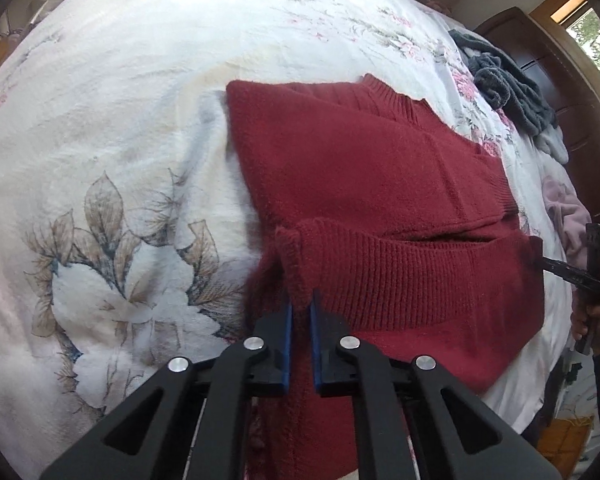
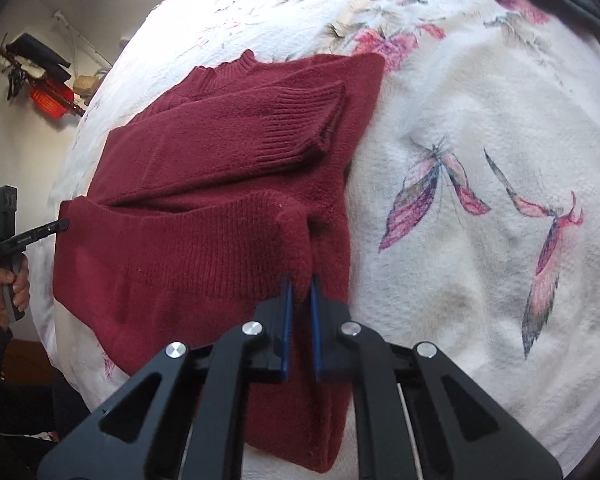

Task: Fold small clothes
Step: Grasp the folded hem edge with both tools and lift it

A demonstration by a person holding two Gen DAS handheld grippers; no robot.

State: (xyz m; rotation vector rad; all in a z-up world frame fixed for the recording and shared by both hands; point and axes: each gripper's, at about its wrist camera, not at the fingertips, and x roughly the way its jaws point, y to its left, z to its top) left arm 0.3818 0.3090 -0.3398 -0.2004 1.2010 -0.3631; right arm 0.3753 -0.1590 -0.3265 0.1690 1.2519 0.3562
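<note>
Red sweater (image 1: 364, 168) lies flat on the bed (image 1: 112, 128), on a floral blanket, sleeves already crossed over the chest, collar at the far end. Bottom ribbed hem (image 1: 412, 268) is lifted and doubled over toward the collar.

Left hand-held gripper (image 1: 301, 308) pinches one hem corner, blue pads closed on a bunched peak of knit. Right hand-held gripper (image 2: 300, 292) pinches the opposite hem corner the same way, cloth clamped between its pads. Each view shows the other gripper at the far side of the hem, held by a hand (image 2: 8, 284) at the bed edge.

Likely reason for the two-corner hold: keeps the hem taut and level so the lower half goes over as one straight edge, not sagging in the middle. Judged step: the bottom-to-top fold, midway; hem is over the lower body, not yet laid at the shoulders.

Grey clothes (image 1: 508, 84) and a pink garment (image 1: 564, 208) sit at the bed's right side, well apart from the sweater, probably waiting their turn.
</note>
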